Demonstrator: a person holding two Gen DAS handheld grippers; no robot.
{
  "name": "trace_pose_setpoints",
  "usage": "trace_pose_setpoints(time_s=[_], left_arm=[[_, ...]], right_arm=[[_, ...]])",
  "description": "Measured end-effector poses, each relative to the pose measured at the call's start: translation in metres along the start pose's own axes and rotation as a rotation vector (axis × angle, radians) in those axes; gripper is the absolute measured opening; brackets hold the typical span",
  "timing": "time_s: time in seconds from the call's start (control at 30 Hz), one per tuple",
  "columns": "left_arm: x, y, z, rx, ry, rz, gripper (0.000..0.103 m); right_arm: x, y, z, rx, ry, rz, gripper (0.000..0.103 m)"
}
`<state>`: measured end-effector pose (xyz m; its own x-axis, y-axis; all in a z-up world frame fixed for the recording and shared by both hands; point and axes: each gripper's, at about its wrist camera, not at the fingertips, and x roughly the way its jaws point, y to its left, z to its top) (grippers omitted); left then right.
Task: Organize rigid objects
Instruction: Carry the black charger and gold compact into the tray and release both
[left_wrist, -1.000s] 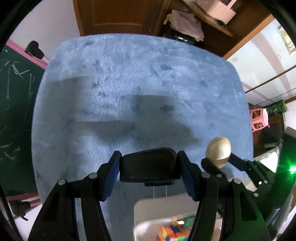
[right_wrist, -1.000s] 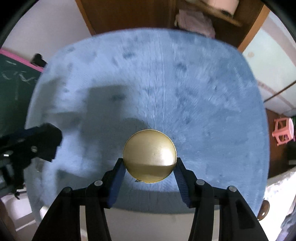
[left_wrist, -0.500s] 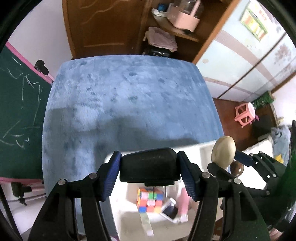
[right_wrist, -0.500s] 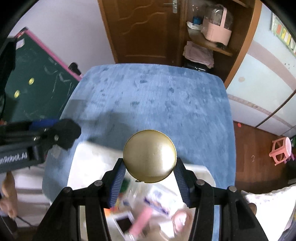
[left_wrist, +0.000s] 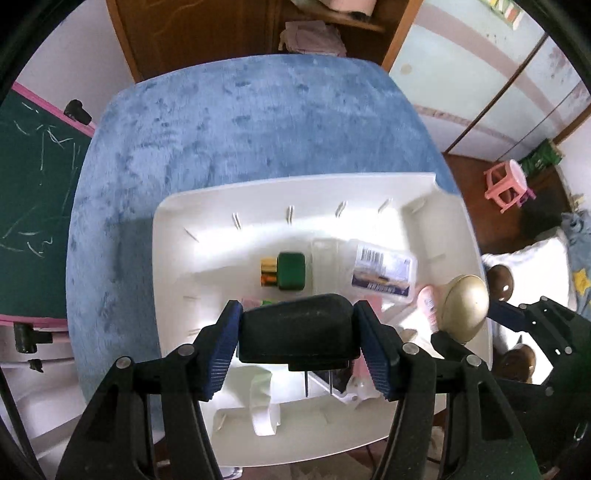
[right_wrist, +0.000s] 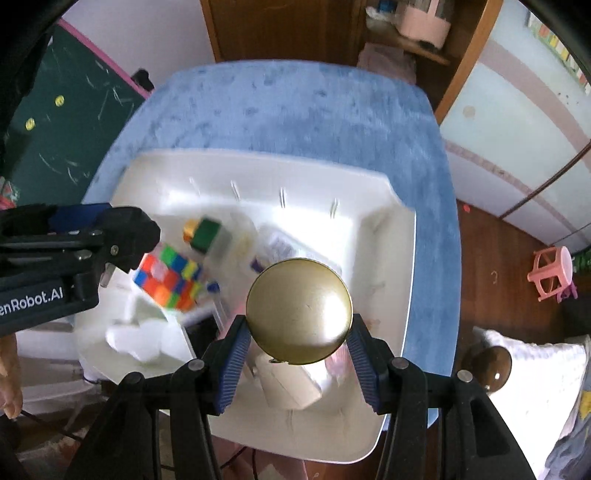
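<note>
Only the right wrist view shows the colourful puzzle cube (right_wrist: 168, 280) in the white bin (right_wrist: 402, 258) on the blue table (right_wrist: 295, 110). The left claw (left_wrist: 298, 345) clamps a black plug adapter (left_wrist: 295, 334), long axis crosswise, prongs down (over the bin). The right claw (right_wrist: 298, 365) grips a gold egg (right_wrist: 298, 311), end-on.

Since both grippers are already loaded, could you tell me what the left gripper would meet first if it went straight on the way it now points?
Probably the white bin, most likely its floor near the green block. Depth is unclear. The left gripper already holds a black plug adapter.
</note>
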<state>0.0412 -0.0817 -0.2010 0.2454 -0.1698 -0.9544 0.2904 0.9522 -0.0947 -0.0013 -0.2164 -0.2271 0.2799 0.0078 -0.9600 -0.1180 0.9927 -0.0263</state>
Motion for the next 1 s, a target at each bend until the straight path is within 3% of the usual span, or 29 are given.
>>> trace_pose_setpoints(time_s=[0.23,0.4,0.53,1.0], left_arm=[[0.004,-0.011,-0.007,0.020,0.003,0.055,0.065],[-0.008,-0.017,-0.007,0.030,-0.019,0.051,0.066],[-0.024,-0.022,-0.007,0.035,-0.066,0.072,0.074],[-0.085,-0.021,-0.016,-0.008,-0.189,0.085,0.074]], right_arm=[[0.013,-0.001,-0.011,-0.015,0.054,-0.004,0.054],[0.003,0.000,-0.012,-0.046,0.022,-0.015,0.061],[-0.012,0.001,-0.011,-0.063,-0.012,-0.004,0.061],[-0.077,-0.019,-0.007,0.009,-0.154,0.035,0.061]])
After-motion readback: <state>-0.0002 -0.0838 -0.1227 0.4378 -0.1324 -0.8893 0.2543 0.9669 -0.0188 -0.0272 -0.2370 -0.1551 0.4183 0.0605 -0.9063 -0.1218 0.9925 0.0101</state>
